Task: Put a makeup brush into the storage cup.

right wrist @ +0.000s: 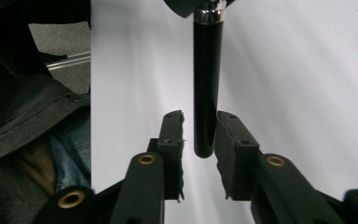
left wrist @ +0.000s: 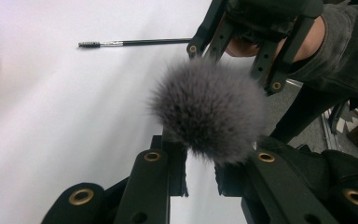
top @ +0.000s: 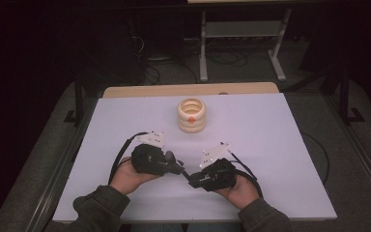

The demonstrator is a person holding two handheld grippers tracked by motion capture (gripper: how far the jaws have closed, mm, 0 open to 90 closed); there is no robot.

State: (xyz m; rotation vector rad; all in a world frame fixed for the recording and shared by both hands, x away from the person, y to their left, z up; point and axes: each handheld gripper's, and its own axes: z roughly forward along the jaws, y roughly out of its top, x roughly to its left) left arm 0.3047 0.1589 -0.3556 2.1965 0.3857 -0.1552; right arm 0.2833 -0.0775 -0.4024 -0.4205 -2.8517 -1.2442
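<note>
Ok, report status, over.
Left tongs grip brush at the head. Right tongs loose round its handle. Spoolie lies apart, nothing in the way.

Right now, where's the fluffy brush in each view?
High view: brush low centre, grey head pointing left.
Left gripper view: its fluffy head at centre, just past the left fingers.
Right gripper view: its black handle comes down from top centre and ends between the right fingers.
Shared landmark: the white table under it in all three.
</note>
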